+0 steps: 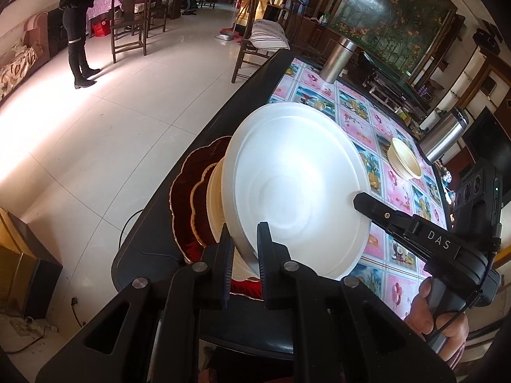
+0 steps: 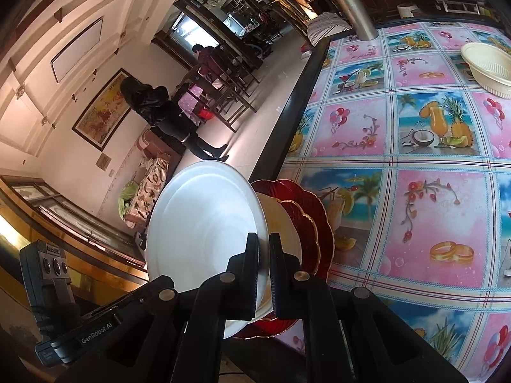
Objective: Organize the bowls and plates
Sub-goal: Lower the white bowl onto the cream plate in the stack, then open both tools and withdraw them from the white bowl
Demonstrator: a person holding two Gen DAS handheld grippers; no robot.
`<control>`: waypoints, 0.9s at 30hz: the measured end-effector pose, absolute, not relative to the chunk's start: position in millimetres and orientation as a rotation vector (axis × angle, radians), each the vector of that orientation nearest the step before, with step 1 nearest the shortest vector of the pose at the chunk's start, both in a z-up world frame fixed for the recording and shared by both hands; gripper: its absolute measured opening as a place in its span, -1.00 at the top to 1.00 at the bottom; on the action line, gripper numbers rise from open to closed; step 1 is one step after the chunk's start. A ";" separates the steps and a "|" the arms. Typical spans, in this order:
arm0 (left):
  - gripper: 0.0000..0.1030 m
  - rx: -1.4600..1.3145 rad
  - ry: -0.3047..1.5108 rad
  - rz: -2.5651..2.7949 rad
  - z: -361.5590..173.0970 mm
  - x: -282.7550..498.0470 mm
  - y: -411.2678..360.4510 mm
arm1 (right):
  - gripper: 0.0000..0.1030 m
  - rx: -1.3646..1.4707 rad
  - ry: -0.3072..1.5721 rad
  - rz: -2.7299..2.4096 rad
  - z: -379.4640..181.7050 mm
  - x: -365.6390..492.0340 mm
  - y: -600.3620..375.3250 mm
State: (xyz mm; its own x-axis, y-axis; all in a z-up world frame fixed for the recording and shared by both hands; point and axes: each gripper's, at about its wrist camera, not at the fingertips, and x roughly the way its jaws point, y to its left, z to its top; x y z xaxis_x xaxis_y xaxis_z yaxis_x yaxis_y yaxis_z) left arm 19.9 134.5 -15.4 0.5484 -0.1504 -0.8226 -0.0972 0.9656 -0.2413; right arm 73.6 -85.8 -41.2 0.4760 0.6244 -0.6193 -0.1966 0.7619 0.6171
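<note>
A white bowl (image 1: 293, 188) is held by both grippers at its rim, over a stack near the table's edge. My left gripper (image 1: 244, 242) is shut on its near rim. My right gripper (image 2: 263, 255) is shut on the opposite rim, and its finger (image 1: 370, 206) shows in the left wrist view. Beneath the white bowl (image 2: 204, 226) sit a cream bowl (image 1: 215, 198) and two red scalloped plates (image 1: 185, 198) with gold edges; the stack also shows in the right wrist view, with the red plates (image 2: 316, 229) lowest. A cream ribbed bowl (image 2: 488, 67) stands apart, far across the table.
The table has a pink picture-tile cloth (image 2: 415, 159) and a dark border (image 1: 166, 223). Two steel flasks (image 1: 338, 57) (image 1: 444, 137) stand at the far side. A wooden chair (image 1: 255, 48) stands beyond the table. A person in black (image 1: 78, 25) stands on the tiled floor.
</note>
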 end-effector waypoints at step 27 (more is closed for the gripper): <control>0.72 -0.038 0.932 0.104 -26.0 14.2 121.6 | 0.81 0.402 0.981 0.500 -62.2 77.2 -58.9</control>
